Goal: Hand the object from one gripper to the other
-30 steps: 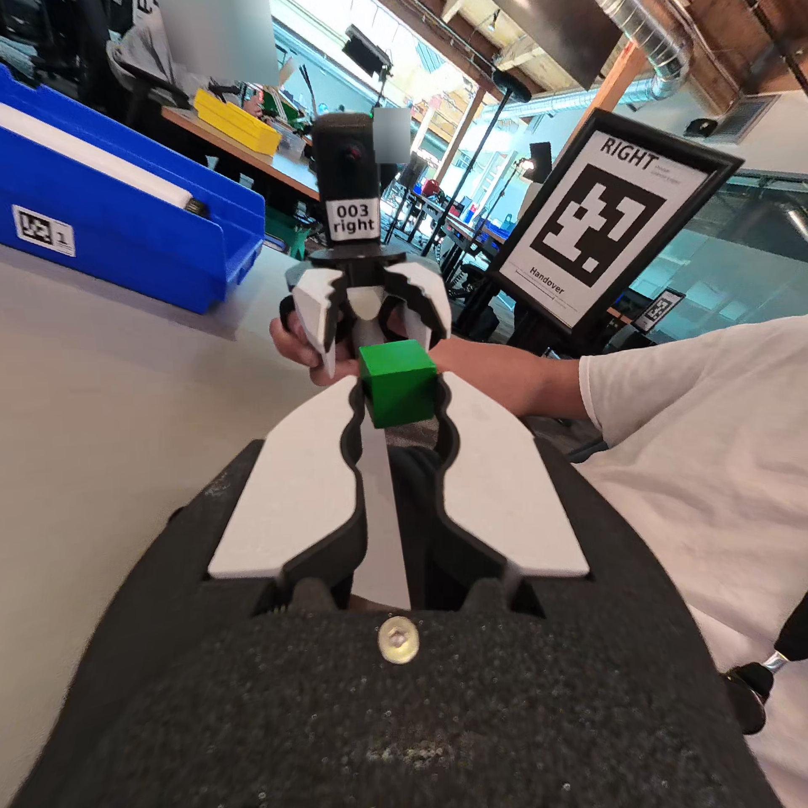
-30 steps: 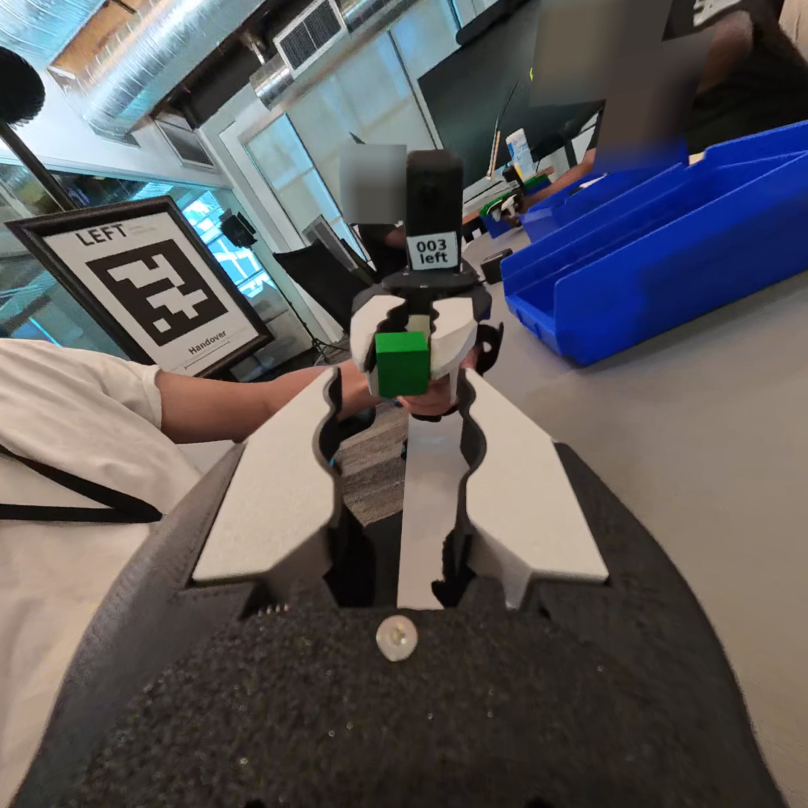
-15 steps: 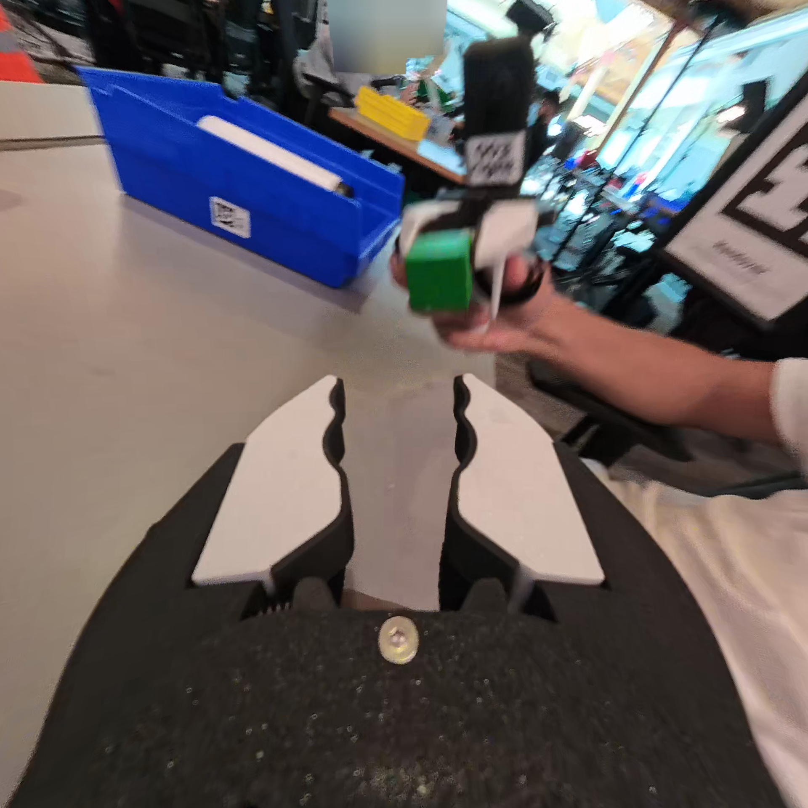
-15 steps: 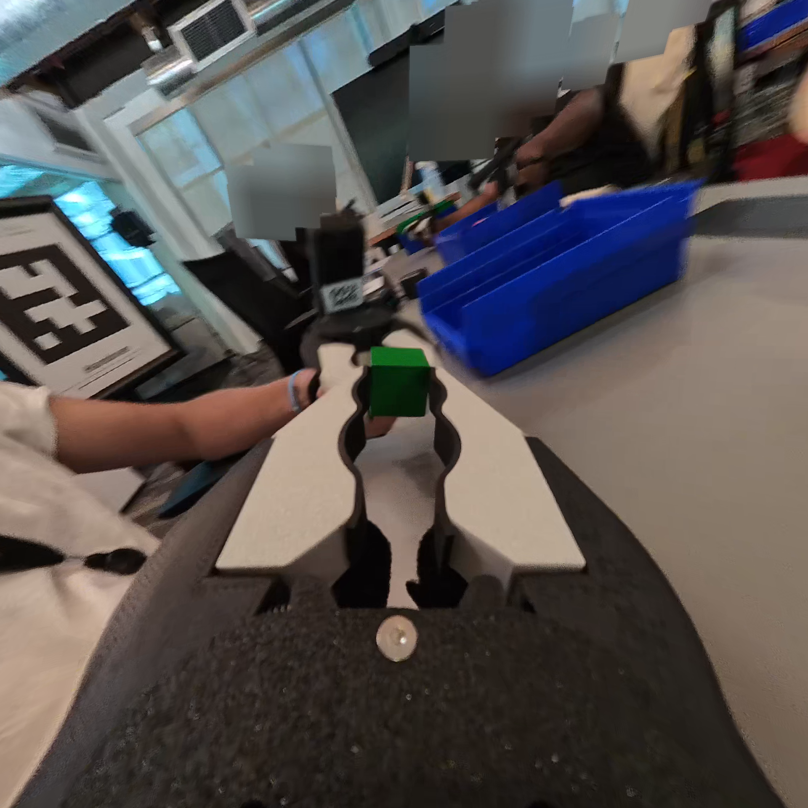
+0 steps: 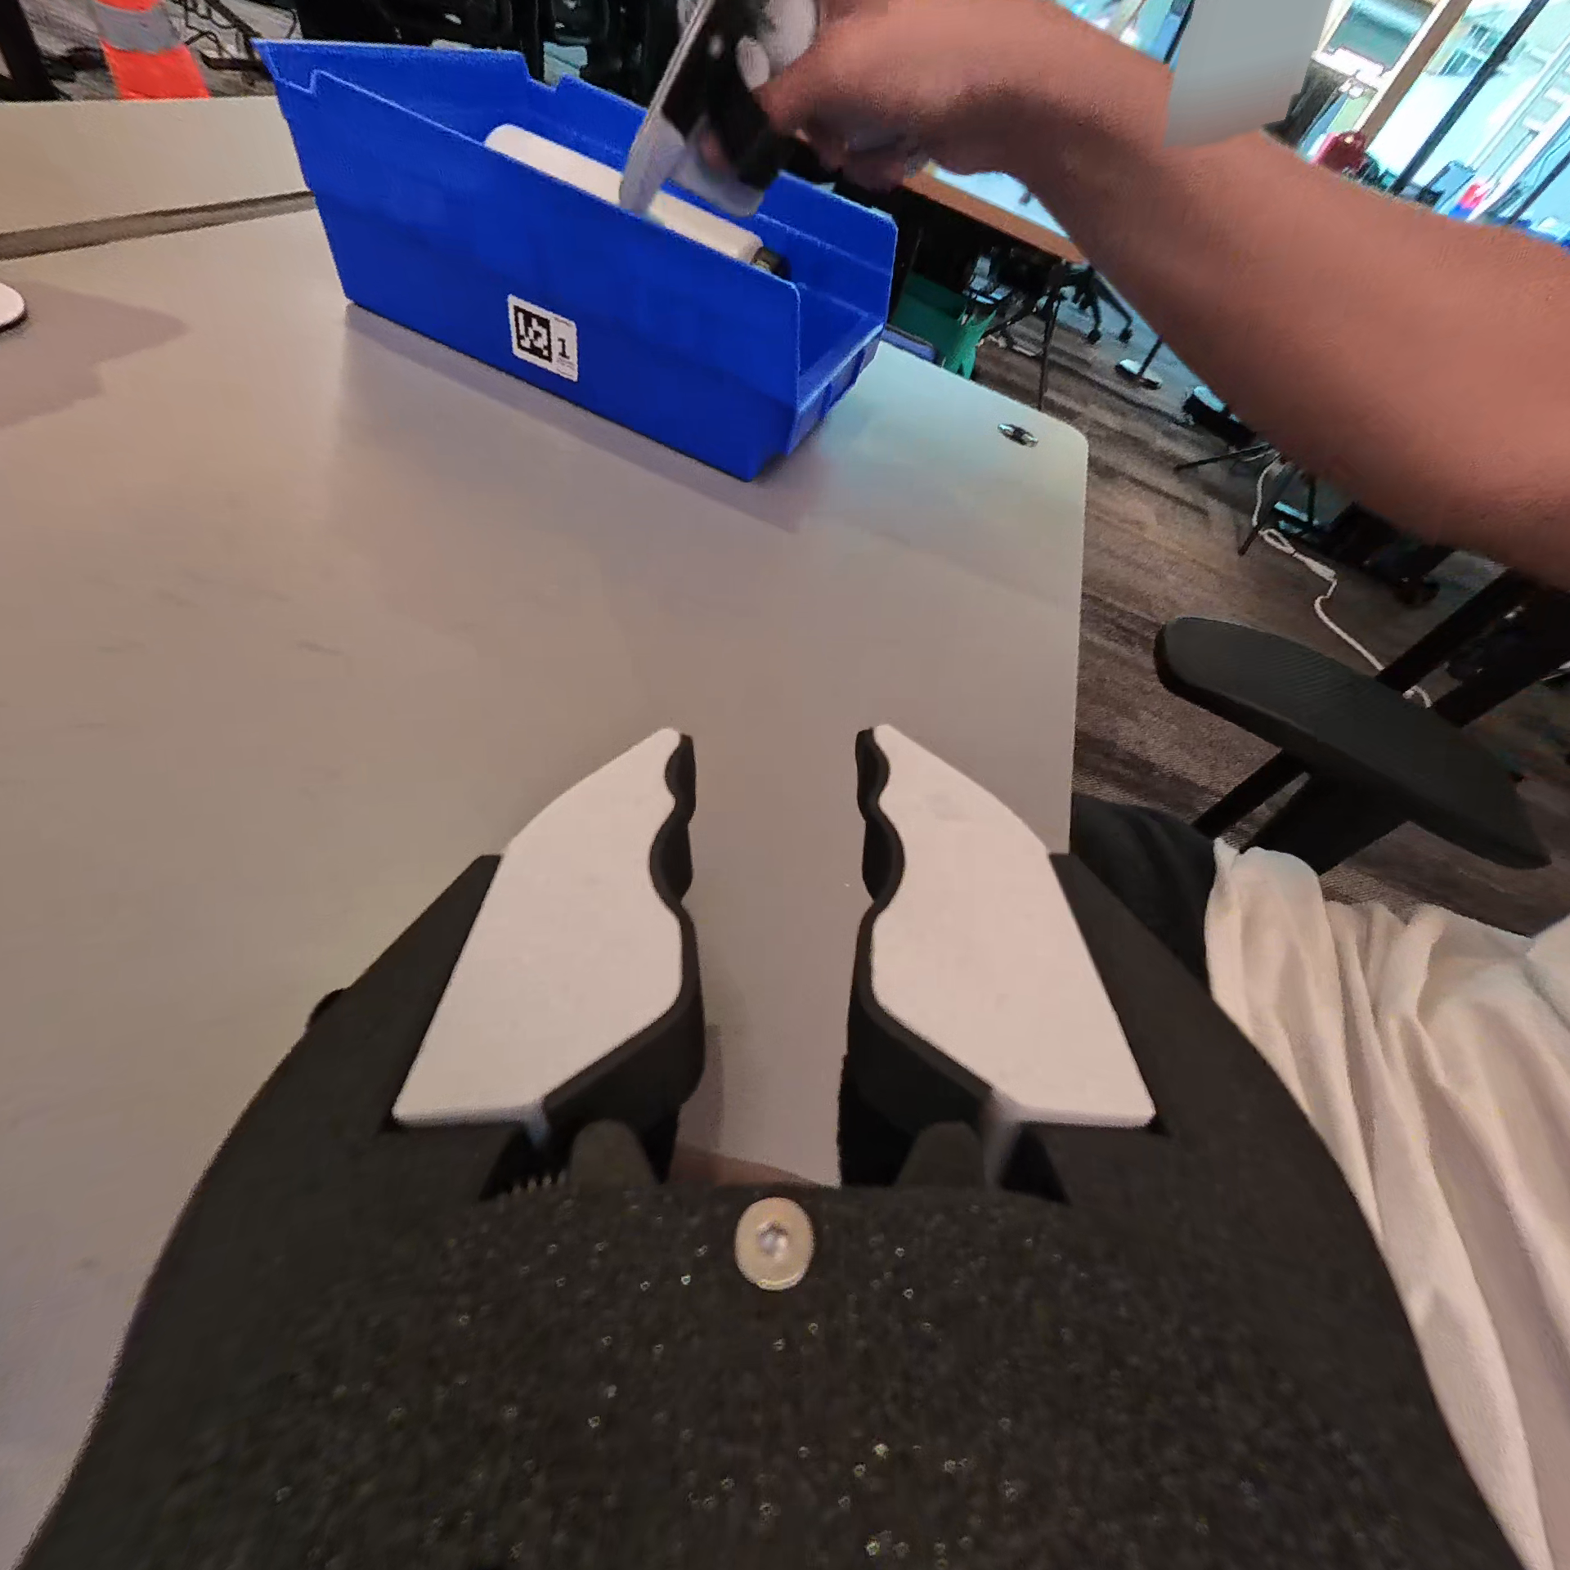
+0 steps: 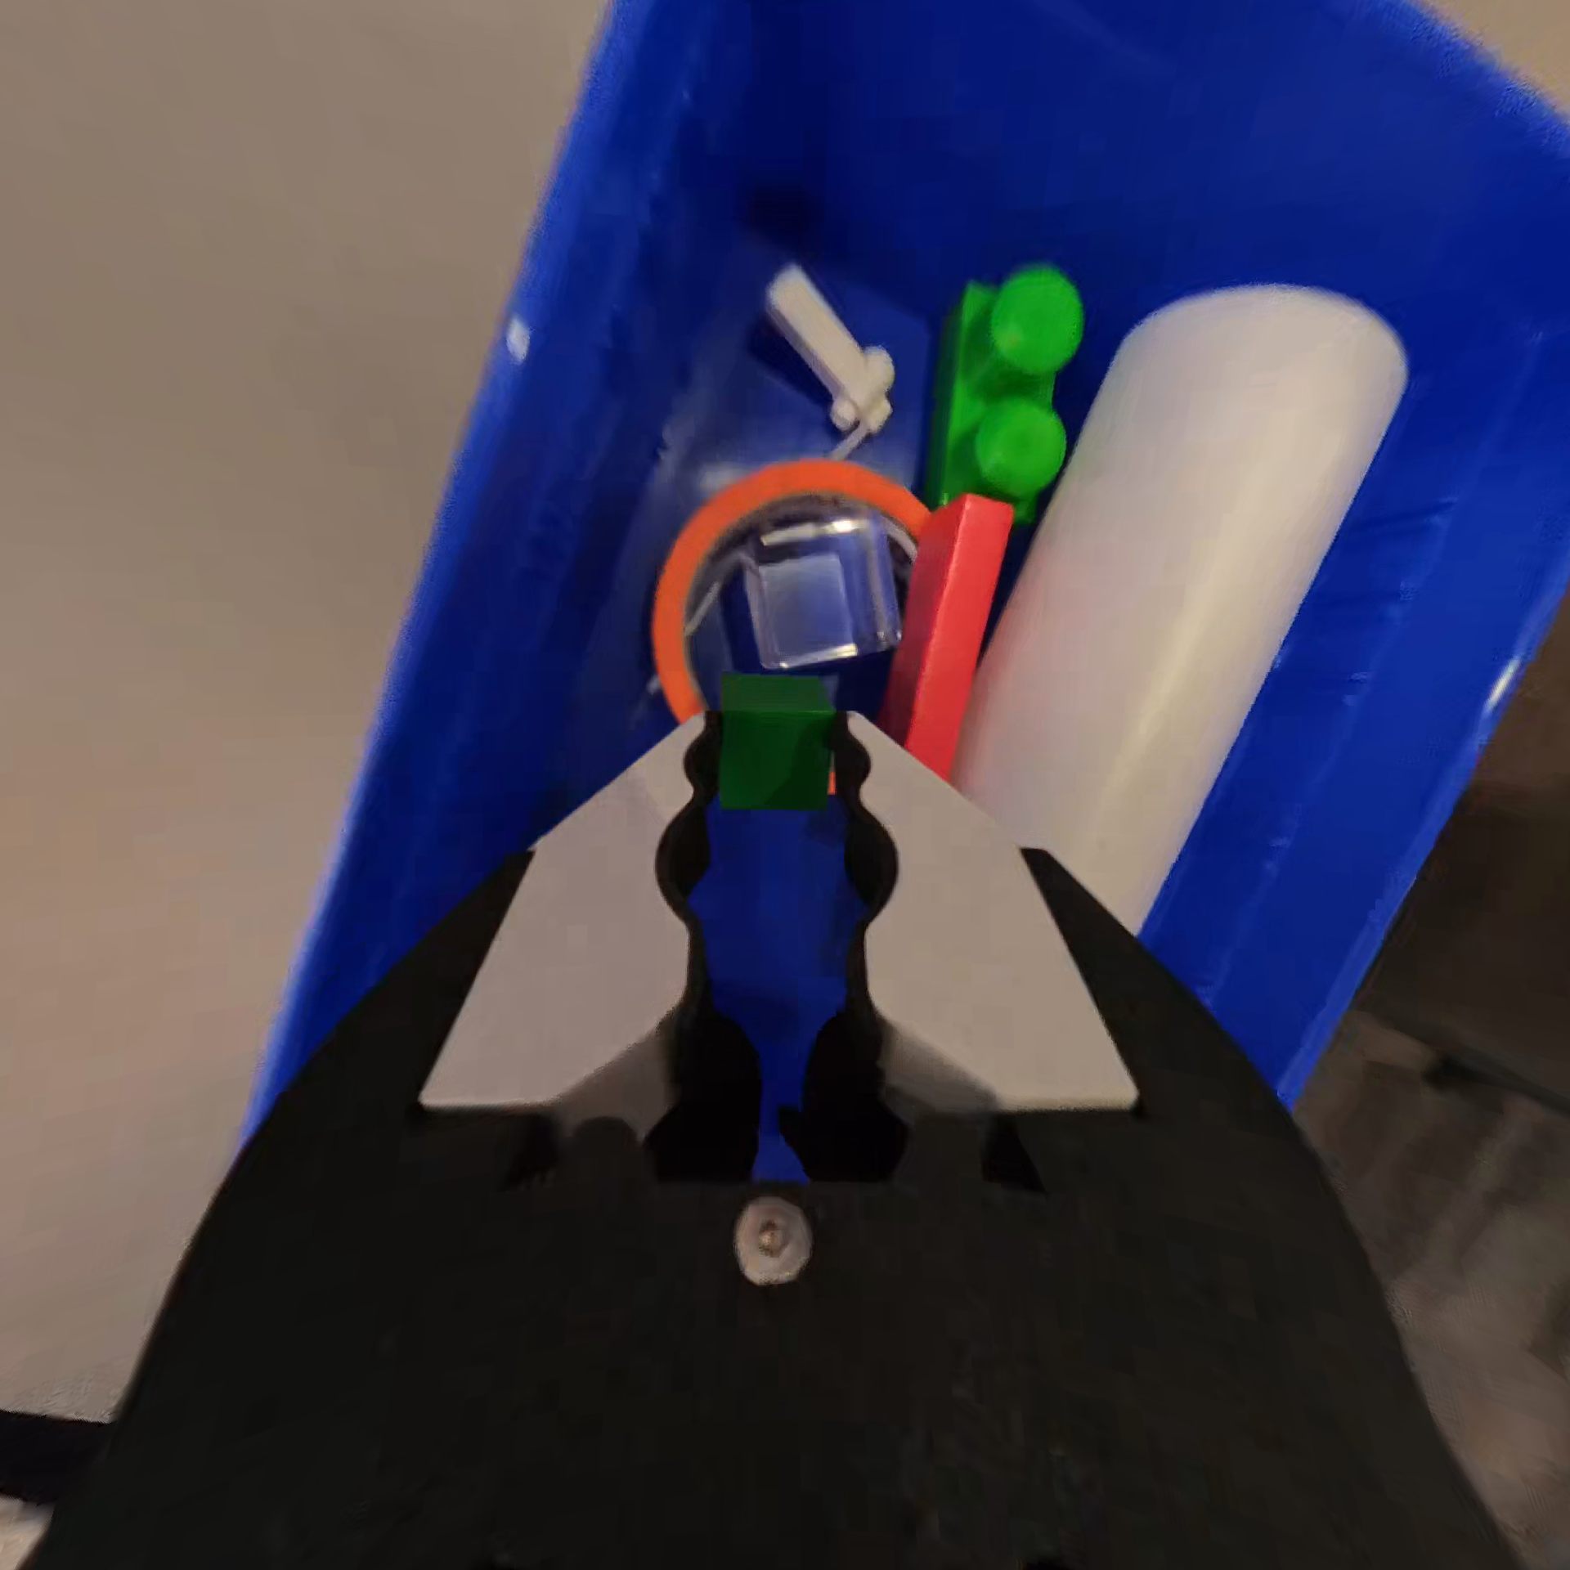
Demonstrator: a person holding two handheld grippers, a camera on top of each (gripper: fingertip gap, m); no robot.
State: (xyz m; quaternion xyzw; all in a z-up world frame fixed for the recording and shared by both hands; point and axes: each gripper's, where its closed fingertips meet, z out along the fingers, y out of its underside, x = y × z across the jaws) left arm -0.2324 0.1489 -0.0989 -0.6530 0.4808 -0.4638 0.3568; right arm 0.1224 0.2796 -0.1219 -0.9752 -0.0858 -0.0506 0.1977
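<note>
My right gripper [image 6: 775, 722] is shut on a green cube [image 6: 773, 754] at its fingertips and points down into a blue bin [image 6: 544, 476]. In the left wrist view the right gripper [image 5: 680, 144] is held by a hand above the blue bin [image 5: 595, 280] at the back of the table; the cube is hidden there. My left gripper [image 5: 773, 743] is open and empty, low over the grey table [image 5: 340, 595] near its right edge.
The bin holds a white roll [image 6: 1181, 578], a red bar [image 6: 951, 629], a green studded brick [image 6: 1011, 399], an orange ring [image 6: 680, 595], a clear cube [image 6: 824, 595] and a small white part [image 6: 833, 348]. A black chair armrest [image 5: 1342, 731] stands right of the table. Spacing between my two grippers at the tips: around 40 centimetres.
The left gripper let go of the green cube and drew back, open. The right gripper closed on the cube and carried it away to above the blue bin, tilting downward.
</note>
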